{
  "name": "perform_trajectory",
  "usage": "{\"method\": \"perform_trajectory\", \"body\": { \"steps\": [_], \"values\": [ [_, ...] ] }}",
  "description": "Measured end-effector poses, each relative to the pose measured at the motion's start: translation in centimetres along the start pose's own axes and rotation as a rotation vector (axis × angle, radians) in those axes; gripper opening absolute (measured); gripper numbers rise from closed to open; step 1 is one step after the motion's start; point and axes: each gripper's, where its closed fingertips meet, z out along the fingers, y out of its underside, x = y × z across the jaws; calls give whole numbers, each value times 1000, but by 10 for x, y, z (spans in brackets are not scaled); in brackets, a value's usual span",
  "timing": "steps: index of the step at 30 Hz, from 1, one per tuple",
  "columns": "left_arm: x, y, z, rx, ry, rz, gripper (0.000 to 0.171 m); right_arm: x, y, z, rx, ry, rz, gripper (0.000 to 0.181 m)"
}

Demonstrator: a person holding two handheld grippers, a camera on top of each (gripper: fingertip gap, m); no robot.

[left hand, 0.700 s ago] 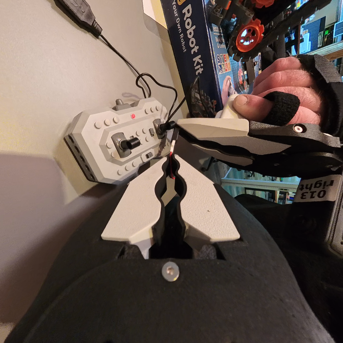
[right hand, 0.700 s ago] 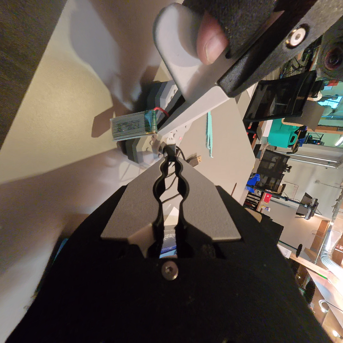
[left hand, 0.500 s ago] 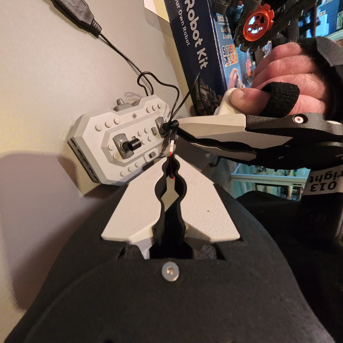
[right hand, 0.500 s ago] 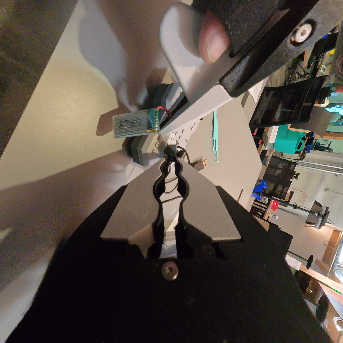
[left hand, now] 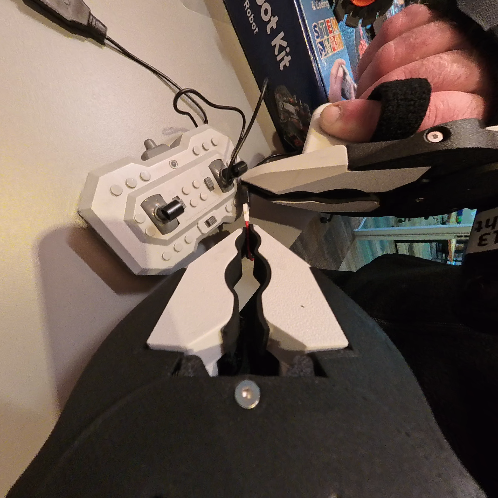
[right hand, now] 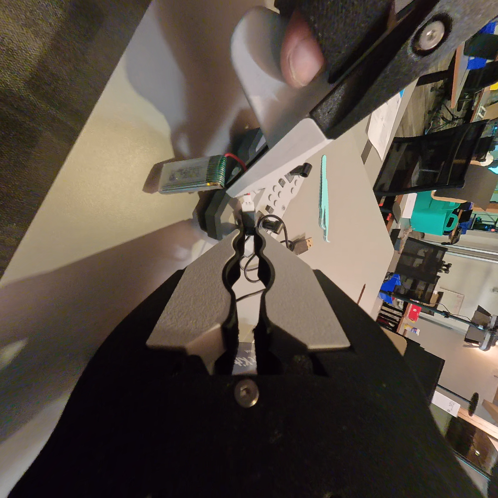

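Observation:
My left gripper point(left hand: 248, 234) is shut on the red and black wires point(left hand: 248, 249) of a small silver battery point(right hand: 191, 175), which hangs below its fingers. The wires end in a white connector point(left hand: 245, 215) just past the tips. My right gripper point(right hand: 249, 234) is shut on the black plug point(right hand: 249, 219) of a thin black cable point(left hand: 151, 70). It reaches in from the right in the left wrist view point(left hand: 242, 186). The black plug meets the white connector point(right hand: 248, 206) end to end. A grey studded controller point(left hand: 161, 204) with two black sticks lies on the table behind them.
The cable's USB plug point(right hand: 303, 245) lies on the pale table point(left hand: 54, 107). A dark blue kit box point(left hand: 283, 54) stands behind the controller. Teal tweezers point(right hand: 323, 199) lie farther out. A person's hand point(left hand: 404, 67) works the right gripper. Shelves and furniture fill the background.
Both grippers keep their grip, with plug and connector still together. The red light on the controller has gone out. The right wrist view has drawn closer to the battery and connector.

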Motion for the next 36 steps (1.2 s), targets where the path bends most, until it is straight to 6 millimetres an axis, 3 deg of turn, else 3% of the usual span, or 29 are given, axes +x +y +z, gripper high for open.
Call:
{"method": "perform_trajectory", "body": {
  "steps": [6, 15, 25, 36],
  "values": [
    [-1, -4, -4, 3, 7, 25, 0, 1, 0, 0, 77, -103, 158, 4],
    [9, -8, -7, 26, 104, 45, 0, 4, -3, -7, 207, -111, 294, 13],
    [23, -9, -10, 2, 180, 62, 0, 7, -14, -22, 291, -75, 246, 8],
    [51, -16, -21, -2, 269, 114, 0, 16, -20, -57, 406, -111, 306, 6]
  ]
}}
